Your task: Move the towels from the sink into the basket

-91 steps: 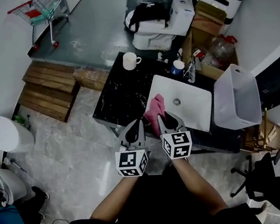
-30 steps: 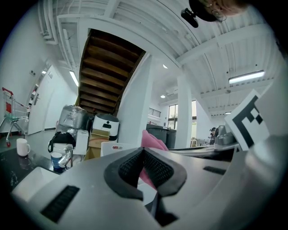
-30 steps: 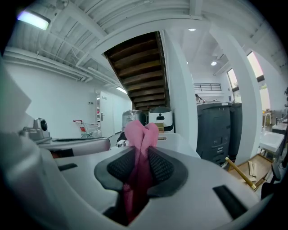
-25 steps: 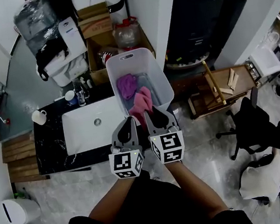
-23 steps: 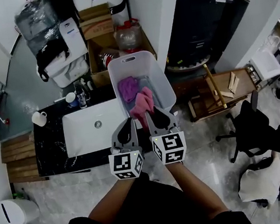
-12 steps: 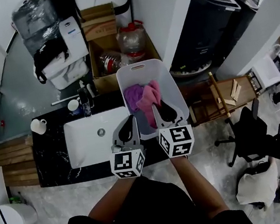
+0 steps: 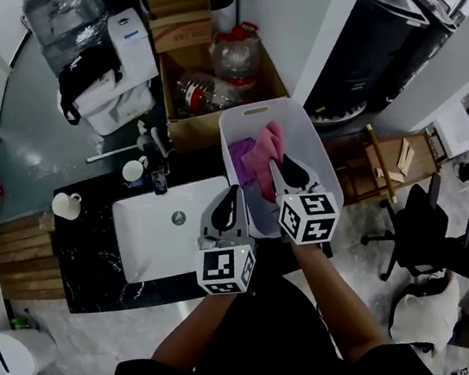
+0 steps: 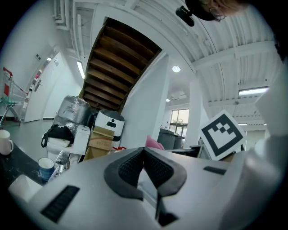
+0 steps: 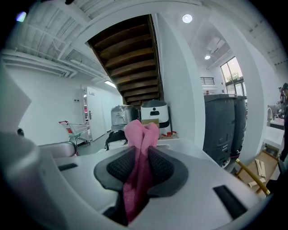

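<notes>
We hold the pink towel (image 7: 265, 144) clamped in our right gripper (image 7: 279, 167), directly over the basket (image 7: 251, 110); left gripper (image 7: 234, 198) closed, empty.

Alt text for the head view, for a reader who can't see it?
The right gripper holds a pink towel over the white basket, where a purple towel lies. The left gripper, shut and empty, hovers near the white sink.

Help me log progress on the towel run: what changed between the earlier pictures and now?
The right tongs carried the pink towel from the sink across to over the white basket, beside the purple towel. The left tongs travelled alongside. Unchanged: right grip on the pink towel, left tongs shut and empty.
</notes>
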`<action>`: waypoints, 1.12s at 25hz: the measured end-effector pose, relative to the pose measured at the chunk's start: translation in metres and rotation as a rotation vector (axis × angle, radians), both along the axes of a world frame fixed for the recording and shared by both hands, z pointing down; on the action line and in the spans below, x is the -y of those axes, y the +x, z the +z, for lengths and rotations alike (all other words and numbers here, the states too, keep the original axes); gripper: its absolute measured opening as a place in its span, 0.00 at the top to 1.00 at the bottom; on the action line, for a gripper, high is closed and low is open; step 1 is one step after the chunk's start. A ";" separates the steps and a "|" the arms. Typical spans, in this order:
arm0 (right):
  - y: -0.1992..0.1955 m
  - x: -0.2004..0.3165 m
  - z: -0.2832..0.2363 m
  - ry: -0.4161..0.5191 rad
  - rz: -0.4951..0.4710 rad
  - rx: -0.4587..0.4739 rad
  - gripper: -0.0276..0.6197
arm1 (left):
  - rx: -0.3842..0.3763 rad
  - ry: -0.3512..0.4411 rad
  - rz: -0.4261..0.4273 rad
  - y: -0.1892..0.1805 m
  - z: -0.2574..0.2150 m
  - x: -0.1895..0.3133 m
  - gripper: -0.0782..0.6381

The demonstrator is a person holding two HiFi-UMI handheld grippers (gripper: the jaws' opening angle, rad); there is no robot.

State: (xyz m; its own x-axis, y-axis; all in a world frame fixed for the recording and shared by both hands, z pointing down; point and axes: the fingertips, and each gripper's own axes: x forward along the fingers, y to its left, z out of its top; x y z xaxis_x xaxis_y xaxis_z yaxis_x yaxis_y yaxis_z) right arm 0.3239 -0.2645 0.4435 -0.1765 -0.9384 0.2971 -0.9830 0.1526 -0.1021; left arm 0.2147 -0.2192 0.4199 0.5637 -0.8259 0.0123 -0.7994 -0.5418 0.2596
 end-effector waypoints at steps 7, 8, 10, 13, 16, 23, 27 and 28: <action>0.008 0.040 0.039 -0.124 -0.012 0.108 0.80 | -0.013 -0.024 -0.049 -0.010 0.008 0.021 0.88; 0.010 0.048 0.046 -0.144 -0.013 0.110 0.80 | -0.012 -0.024 -0.057 -0.009 0.008 0.025 0.88; 0.011 0.060 0.062 -0.188 -0.016 0.130 0.80 | -0.005 -0.023 -0.065 -0.006 0.007 0.032 0.88; 0.008 0.075 0.082 -0.247 -0.029 0.176 0.80 | 0.013 -0.022 -0.067 0.001 0.009 0.041 0.88; -0.001 0.091 0.100 -0.279 -0.056 0.159 0.80 | 0.031 -0.020 -0.083 0.002 0.010 0.049 0.88; 0.002 0.117 0.173 -0.445 -0.045 0.157 0.79 | 0.049 -0.043 -0.130 0.001 0.016 0.066 0.88; 0.000 0.131 0.202 -0.498 -0.039 0.213 0.78 | 0.038 -0.076 -0.148 0.000 0.021 0.071 0.88; -0.001 0.133 0.209 -0.506 -0.045 0.208 0.78 | 0.027 -0.087 -0.151 0.000 0.023 0.072 0.88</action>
